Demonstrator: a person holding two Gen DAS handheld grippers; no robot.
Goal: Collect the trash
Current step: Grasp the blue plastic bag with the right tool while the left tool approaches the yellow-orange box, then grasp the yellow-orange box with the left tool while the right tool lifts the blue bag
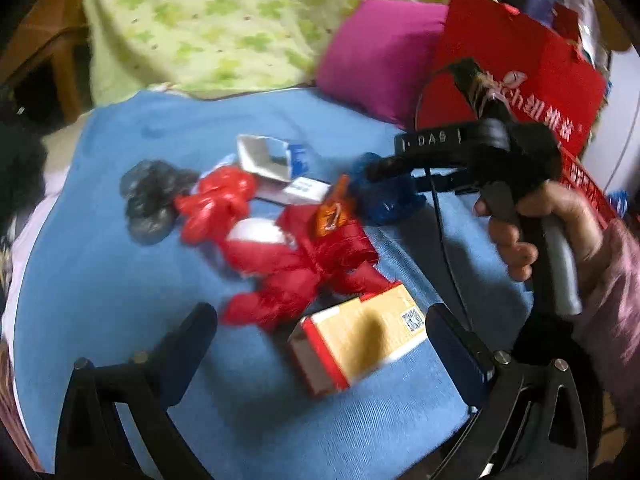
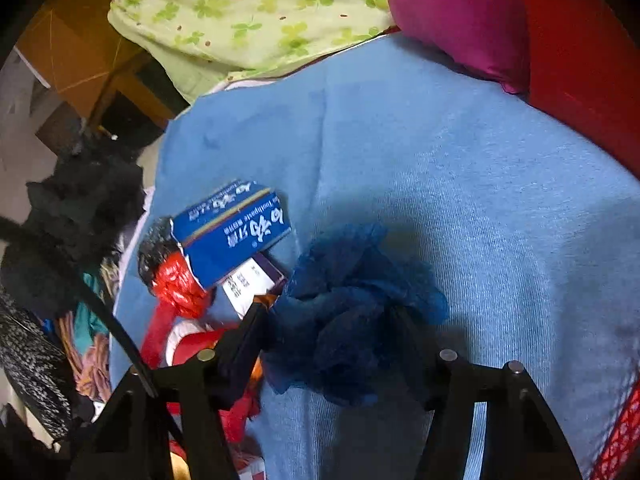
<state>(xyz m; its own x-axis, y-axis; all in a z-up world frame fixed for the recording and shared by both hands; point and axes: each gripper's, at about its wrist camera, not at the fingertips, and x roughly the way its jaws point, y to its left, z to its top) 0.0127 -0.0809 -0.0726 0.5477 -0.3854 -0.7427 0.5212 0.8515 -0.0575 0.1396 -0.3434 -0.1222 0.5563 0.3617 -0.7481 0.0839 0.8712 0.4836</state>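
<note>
A heap of trash lies on the blue cloth: a black bag wad, crumpled red plastic bags, a torn blue-and-white toothpaste box, an orange wrapper and a red-and-yellow carton. My left gripper is open, with the carton lying between its fingers, untouched. My right gripper, held by a hand, has its jaws pressed on a crumpled blue bag on the cloth. In the right wrist view the toothpaste box lies just left of it.
A red paper bag stands at the back right beside a magenta pillow. A green-patterned quilt lies behind the cloth. Dark clothing is heaped off the cloth's left edge, over a wooden frame.
</note>
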